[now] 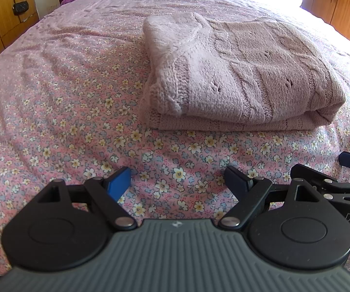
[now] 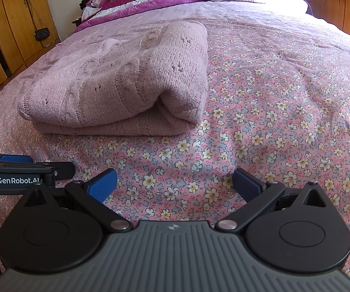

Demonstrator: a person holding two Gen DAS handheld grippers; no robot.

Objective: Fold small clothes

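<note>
Lying folded ahead of both grippers, pink knit sweater, left gripper and right gripper apart, empty

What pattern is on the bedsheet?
Pink bedsheet with small white, yellow and blue flowers; clearest in the right wrist view.

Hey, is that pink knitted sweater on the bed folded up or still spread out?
Folded. The sweater lies on the bed as a compact bundle, with stacked layers and a rounded fold edge visible at its near side in both views.
</note>
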